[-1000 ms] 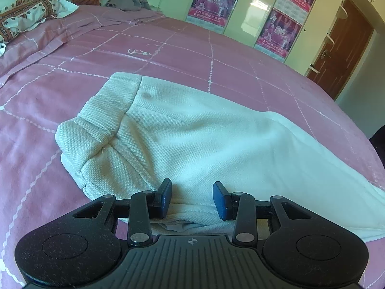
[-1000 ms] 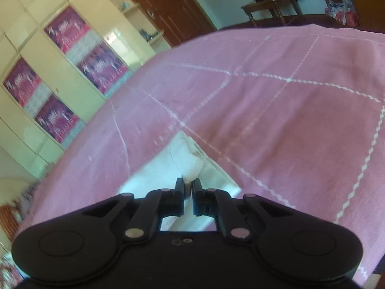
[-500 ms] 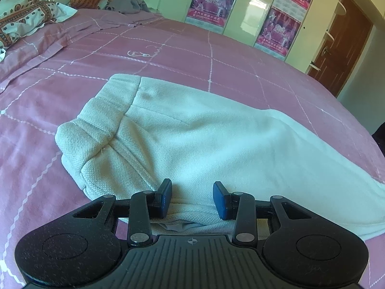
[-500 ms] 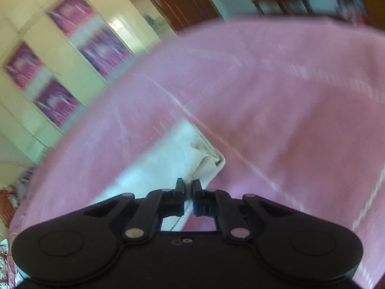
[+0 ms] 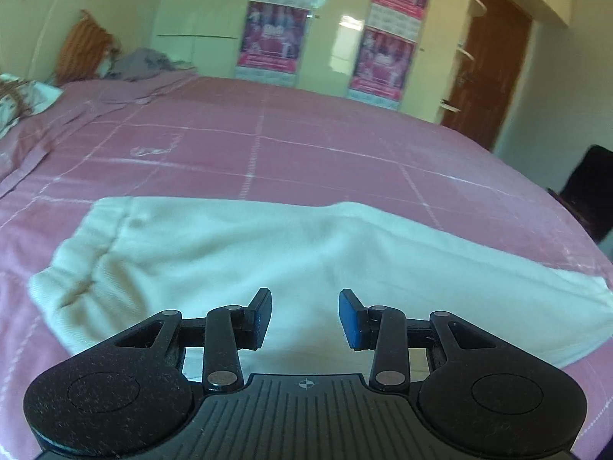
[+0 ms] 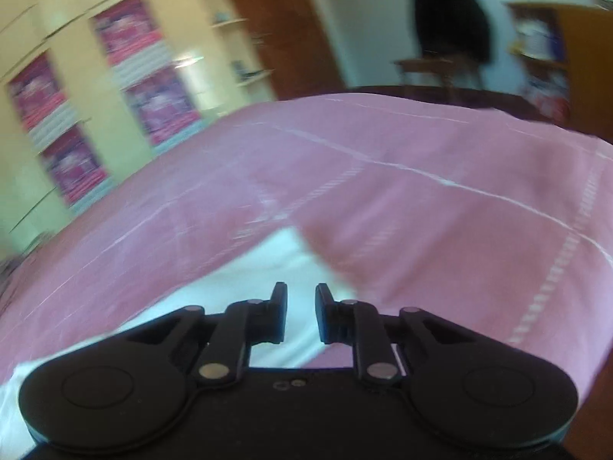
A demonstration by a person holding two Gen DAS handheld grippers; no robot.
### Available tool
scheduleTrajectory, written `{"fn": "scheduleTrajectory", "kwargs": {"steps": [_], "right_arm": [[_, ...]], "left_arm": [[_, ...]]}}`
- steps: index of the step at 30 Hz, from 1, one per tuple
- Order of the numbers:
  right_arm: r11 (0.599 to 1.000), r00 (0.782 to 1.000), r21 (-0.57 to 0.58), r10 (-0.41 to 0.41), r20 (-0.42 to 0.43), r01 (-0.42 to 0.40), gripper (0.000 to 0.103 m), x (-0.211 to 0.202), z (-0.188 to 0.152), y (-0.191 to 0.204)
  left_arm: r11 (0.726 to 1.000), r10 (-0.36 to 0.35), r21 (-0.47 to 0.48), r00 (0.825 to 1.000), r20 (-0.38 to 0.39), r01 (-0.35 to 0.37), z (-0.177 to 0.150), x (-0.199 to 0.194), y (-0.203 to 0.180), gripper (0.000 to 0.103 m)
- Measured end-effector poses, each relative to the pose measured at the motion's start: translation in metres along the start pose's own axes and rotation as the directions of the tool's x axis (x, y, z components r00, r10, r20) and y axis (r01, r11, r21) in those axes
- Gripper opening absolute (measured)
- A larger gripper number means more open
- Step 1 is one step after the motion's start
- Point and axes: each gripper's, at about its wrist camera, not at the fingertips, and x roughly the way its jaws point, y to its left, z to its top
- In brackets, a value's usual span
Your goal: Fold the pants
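Note:
The white pants (image 5: 268,253) lie flat across the pink bedspread (image 5: 306,153), waistband at the left, legs running right to the hem. My left gripper (image 5: 305,318) is open and empty, raised over the near edge of the pants' middle. In the right wrist view the leg hem end of the pants (image 6: 276,268) lies on the bedspread (image 6: 421,211). My right gripper (image 6: 301,314) is open and empty, just above the hem. The right wrist view is blurred.
Cream wardrobe doors with pink posters (image 5: 383,57) stand beyond the bed. A brown door (image 5: 490,69) is at the right. Pillows and a grey garment (image 5: 141,65) lie at the bed's far left. A chair with dark cloth (image 6: 448,38) stands past the bed's end.
My right gripper has opened and let go of the leg hem, which now lies on the bed. Both grippers have lifted and tilted up, so more of the room shows.

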Motion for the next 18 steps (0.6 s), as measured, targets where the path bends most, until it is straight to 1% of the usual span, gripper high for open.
{"fn": "scheduleTrajectory", "kwargs": {"steps": [1, 3, 4, 6, 7, 8, 9, 10, 11, 12, 14, 16, 18], "right_arm": [[0.998, 0.999, -0.045, 0.040, -0.013, -0.040, 0.017, 0.001, -0.003, 0.017], [0.978, 0.987, -0.147, 0.133, -0.087, -0.144, 0.017, 0.009, -0.015, 0.062], [0.962, 0.978, -0.189, 0.179, -0.110, -0.198, 0.017, 0.011, -0.022, 0.084], [0.919, 0.953, -0.270, 0.244, -0.179, -0.286, 0.017, 0.010, -0.044, 0.123], [0.901, 0.943, -0.303, 0.255, -0.213, -0.311, 0.017, 0.011, -0.056, 0.137], [0.886, 0.934, -0.331, 0.246, -0.261, -0.326, 0.016, 0.012, -0.070, 0.147], [0.875, 0.922, -0.361, 0.202, -0.331, -0.322, 0.016, 0.019, -0.083, 0.153], [0.868, 0.913, -0.392, 0.148, -0.379, -0.304, 0.016, 0.019, -0.096, 0.157], [0.860, 0.923, -0.413, 0.154, -0.354, -0.302, 0.016, 0.012, -0.101, 0.157], [0.855, 0.922, -0.419, 0.155, -0.354, -0.304, 0.016, 0.008, -0.100, 0.157], [0.866, 0.918, -0.386, 0.177, -0.355, -0.317, 0.016, 0.004, -0.090, 0.156], [0.865, 0.931, -0.388, 0.205, -0.302, -0.317, 0.018, 0.005, -0.078, 0.159], [0.859, 0.942, -0.409, 0.217, -0.256, -0.309, 0.019, 0.013, -0.063, 0.169]], "left_arm": [[0.999, -0.037, 0.018, 0.999, -0.012, 0.037, 0.001, 0.008, -0.016, 0.038], [0.994, -0.101, 0.032, 0.995, -0.028, 0.101, -0.003, 0.021, -0.046, 0.038], [0.991, -0.129, 0.038, 0.991, -0.034, 0.130, -0.009, 0.025, -0.061, 0.038], [0.984, -0.167, 0.051, 0.983, -0.081, 0.172, -0.025, 0.033, -0.083, 0.038], [0.984, -0.163, 0.051, 0.979, -0.121, 0.170, -0.038, 0.036, -0.091, 0.038], [0.987, -0.141, 0.058, 0.978, -0.155, 0.151, -0.051, 0.038, -0.095, 0.038], [0.987, -0.126, 0.088, 0.984, -0.122, 0.137, -0.063, 0.030, -0.098, 0.038], [0.984, -0.122, 0.117, 0.986, -0.115, 0.135, -0.068, 0.022, -0.100, 0.038], [0.982, -0.120, 0.133, 0.985, -0.122, 0.136, -0.069, 0.016, -0.100, 0.038], [0.982, -0.119, 0.133, 0.986, -0.118, 0.135, -0.066, 0.010, -0.099, 0.038], [0.982, -0.130, 0.130, 0.989, -0.074, 0.139, -0.054, 0.002, -0.099, 0.038], [0.980, -0.148, 0.130, 0.989, -0.015, 0.148, -0.033, 0.006, -0.102, 0.038], [0.980, -0.159, 0.124, 0.987, 0.001, 0.157, -0.010, 0.020, -0.109, 0.038]]}}
